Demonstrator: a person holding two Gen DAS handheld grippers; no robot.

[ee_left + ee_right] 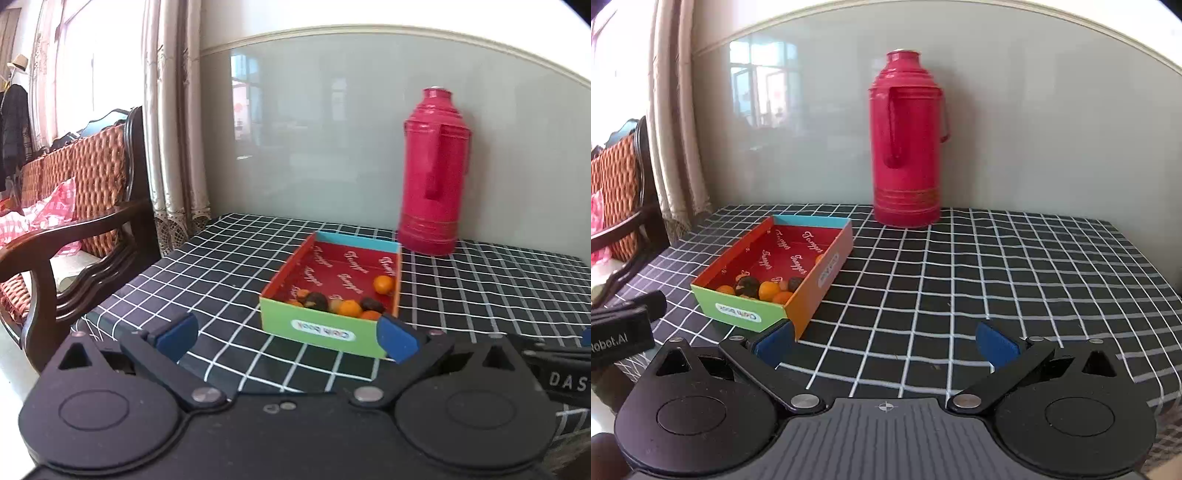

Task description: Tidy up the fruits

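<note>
A colourful cardboard box [325, 332] with a red inside and a green front wall stands on the checked tablecloth; it also shows in the right wrist view [746, 314]. Several small orange and dark fruits [349, 308] lie in its near end, and one orange fruit [384, 284] lies by the right wall. The fruits also show in the right wrist view [768, 290]. My left gripper [288, 338] is open and empty just in front of the box. My right gripper [884, 343] is open and empty to the right of the box's near corner.
A tall pink thermos [434, 173] stands at the back by the glass wall panel, also in the right wrist view [908, 144]. The black-and-white checked tablecloth [997, 280] covers the table. A wooden sofa [74, 206] stands left of the table's edge.
</note>
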